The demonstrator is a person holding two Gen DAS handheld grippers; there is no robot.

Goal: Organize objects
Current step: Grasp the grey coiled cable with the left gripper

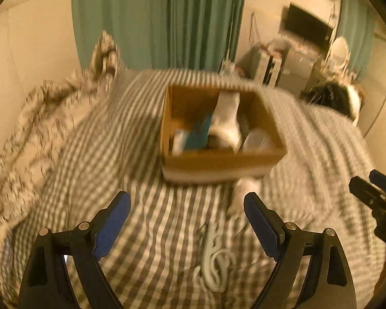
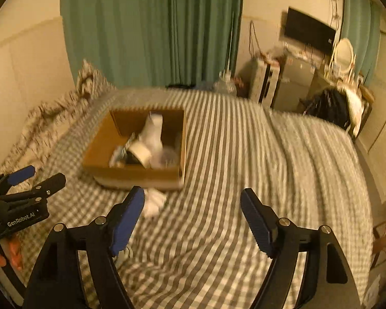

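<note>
A brown cardboard box (image 1: pixel 218 161) sits on the striped bed, also in the right wrist view (image 2: pixel 136 173). It holds a white sock (image 1: pixel 226 118), a blue item (image 1: pixel 199 134), a clear plastic piece (image 1: pixel 257 140) and a tape roll (image 2: pixel 140 154). A white crumpled item (image 1: pixel 244 193) lies just in front of the box, also in the right wrist view (image 2: pixel 154 202). A white cable (image 1: pixel 216 260) lies on the bed between my left fingers. My left gripper (image 1: pixel 187 206) is open and empty. My right gripper (image 2: pixel 192 200) is open and empty.
The bed has a grey-striped sheet (image 2: pixel 231 154) and a patterned quilt (image 1: pixel 38 118) along the left wall. Green curtains (image 1: pixel 157 20) hang behind. A dresser with TV (image 2: pixel 308 29), mirror and a dark bag (image 2: pixel 329 108) stand at the right.
</note>
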